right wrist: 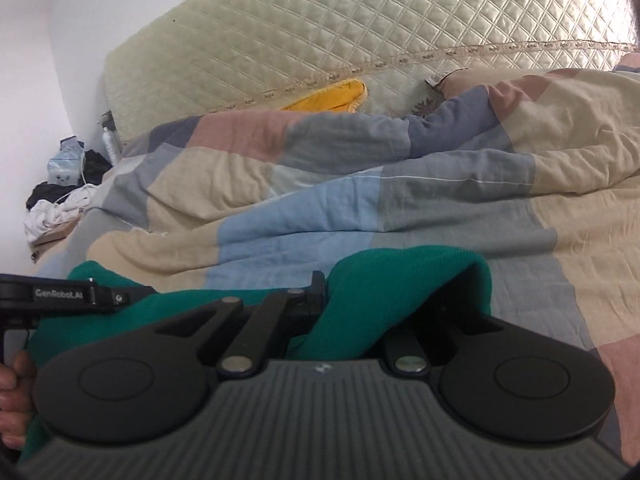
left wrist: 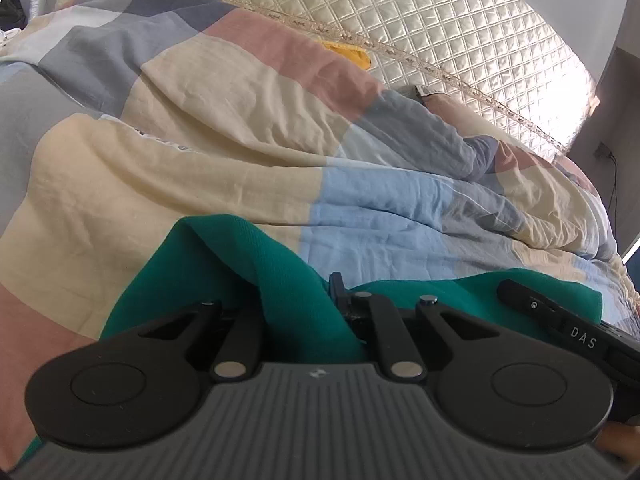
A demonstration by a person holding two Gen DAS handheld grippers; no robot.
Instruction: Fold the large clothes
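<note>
Left gripper (left wrist: pixel 320 300) clamped on a bunched fold of the green garment (left wrist: pixel 240 272); cloth rises as a ridge out of the jaws and drapes back over the linkage, so the pinch looks deep, not just an edge; the right gripper's body (left wrist: pixel 560 320) shows at the far right of this view, close alongside, garment spanning between the two; garment sits low over the patchwork quilt (left wrist: pixel 200 168) at the near edge of the bed, quilted headboard (left wrist: pixel 440 40) well behind; right gripper (right wrist: pixel 326 300) jaws drawn together on the same green garment (right wrist: pixel 400 280), fabric humped over its right side and hiding that finger; left gripper's body (right wrist: pixel 60 296) at left of this view with a hand (right wrist: pixel 16 392) under it; judgement: step in hand is laying the held edge down onto the quilt to set a fold; to do it well keep both grips level and apart enough that the span stays taut, lower together, drag slightly toward the near edge so the hanging part lays flat not bunched; quilt is rumpled and soft, so expect the cloth to catch on ridges; let go only once the edge rests flat; risk: thick bunches in both jaws leave creases at the corners, smooth after letting go
</note>
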